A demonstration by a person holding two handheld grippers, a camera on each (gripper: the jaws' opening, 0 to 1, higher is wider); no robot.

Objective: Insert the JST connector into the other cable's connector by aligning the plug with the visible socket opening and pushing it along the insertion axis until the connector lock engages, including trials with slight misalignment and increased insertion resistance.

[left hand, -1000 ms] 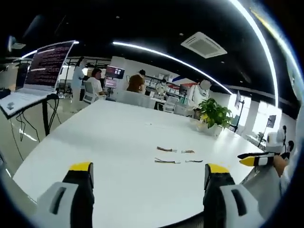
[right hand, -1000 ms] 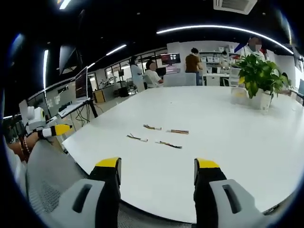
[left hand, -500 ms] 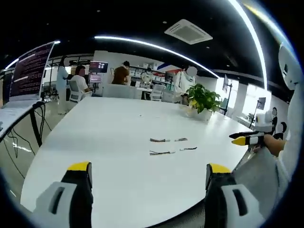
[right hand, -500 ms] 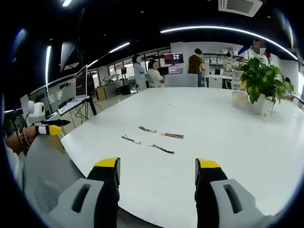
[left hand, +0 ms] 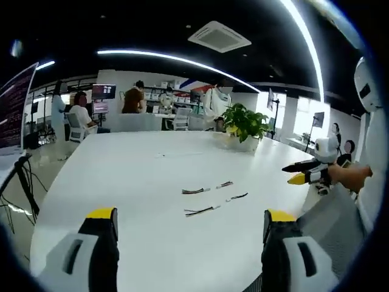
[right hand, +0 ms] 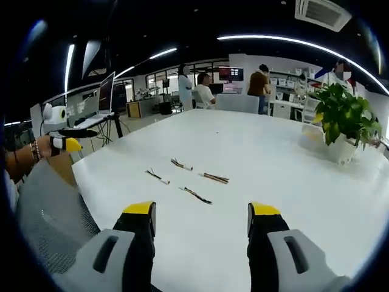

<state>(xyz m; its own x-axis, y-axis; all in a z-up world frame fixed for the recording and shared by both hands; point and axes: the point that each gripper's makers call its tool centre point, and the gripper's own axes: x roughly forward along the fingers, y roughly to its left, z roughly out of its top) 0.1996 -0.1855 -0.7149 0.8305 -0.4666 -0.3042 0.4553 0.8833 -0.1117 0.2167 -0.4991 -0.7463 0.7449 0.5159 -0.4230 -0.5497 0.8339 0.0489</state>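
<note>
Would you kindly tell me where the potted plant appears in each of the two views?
Left gripper view: the potted plant stands right of centre in the upper half, at the table's far edge.
Right gripper view: it is at the far right, also on the table.
Shared landmark: the small cables lying mid-table, nearer the camera than the plant in both.

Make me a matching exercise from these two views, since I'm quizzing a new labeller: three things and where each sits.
Things:
1. potted plant
2. cables
3. left gripper

Places:
A. held off the table's near edge, at the left of the right gripper view
B. loose on the white table, ahead of the open jaws
C. standing on the table's far right side

Pairs: 1-C, 2-B, 3-A
</note>
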